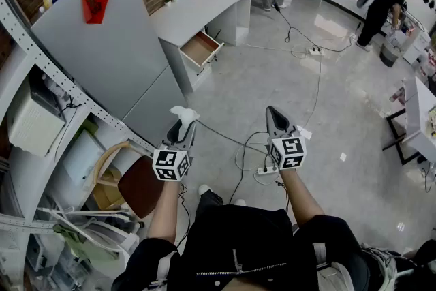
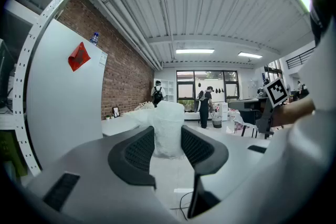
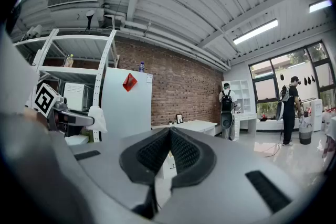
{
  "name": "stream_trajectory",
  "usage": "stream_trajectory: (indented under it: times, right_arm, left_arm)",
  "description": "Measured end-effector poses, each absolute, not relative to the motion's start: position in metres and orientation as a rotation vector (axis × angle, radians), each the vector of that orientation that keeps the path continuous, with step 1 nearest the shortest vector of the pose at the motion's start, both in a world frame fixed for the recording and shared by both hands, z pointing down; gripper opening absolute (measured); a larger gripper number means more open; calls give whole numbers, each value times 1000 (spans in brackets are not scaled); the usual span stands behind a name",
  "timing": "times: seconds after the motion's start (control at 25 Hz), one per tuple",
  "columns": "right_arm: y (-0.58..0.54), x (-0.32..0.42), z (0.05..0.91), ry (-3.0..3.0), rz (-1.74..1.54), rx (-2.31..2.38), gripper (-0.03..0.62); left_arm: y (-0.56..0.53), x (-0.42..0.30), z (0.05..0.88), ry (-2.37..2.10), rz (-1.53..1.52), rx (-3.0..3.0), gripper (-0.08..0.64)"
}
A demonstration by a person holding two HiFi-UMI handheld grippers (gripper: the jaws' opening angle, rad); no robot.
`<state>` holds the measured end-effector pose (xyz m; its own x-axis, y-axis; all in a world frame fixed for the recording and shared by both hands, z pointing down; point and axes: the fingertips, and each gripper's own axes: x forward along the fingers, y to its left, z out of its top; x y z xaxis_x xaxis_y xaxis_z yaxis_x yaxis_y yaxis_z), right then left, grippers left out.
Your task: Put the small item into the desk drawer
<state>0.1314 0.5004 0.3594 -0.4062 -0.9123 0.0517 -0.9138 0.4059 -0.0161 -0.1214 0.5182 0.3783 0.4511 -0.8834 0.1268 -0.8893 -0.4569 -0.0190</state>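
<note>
Left gripper [image 1: 184,126] clamps the white item [image 1: 182,112], right gripper [image 1: 272,114] jaws together (cables [image 1: 228,138] lie before drawer [image 1: 200,48]).

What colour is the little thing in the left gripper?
White. The small item held in the left gripper shows best in the left gripper view.

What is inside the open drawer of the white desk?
The drawer shows only its bare brown bottom; no item is visible in it. Its rear end, under the white desk top, is covered, so cannot be judged.

Item [image 2: 168,131] crinkly plastic wrap; drawer [image 1: 199,49] wood int.
</note>
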Motion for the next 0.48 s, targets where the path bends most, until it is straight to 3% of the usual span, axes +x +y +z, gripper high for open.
stream_trajectory:
  times: [0.48]
  right_arm:
    - [504, 147, 374, -2615, 67, 1680, 6]
  left_arm:
    - [523, -119, 385, -1627, 201, 2598, 167]
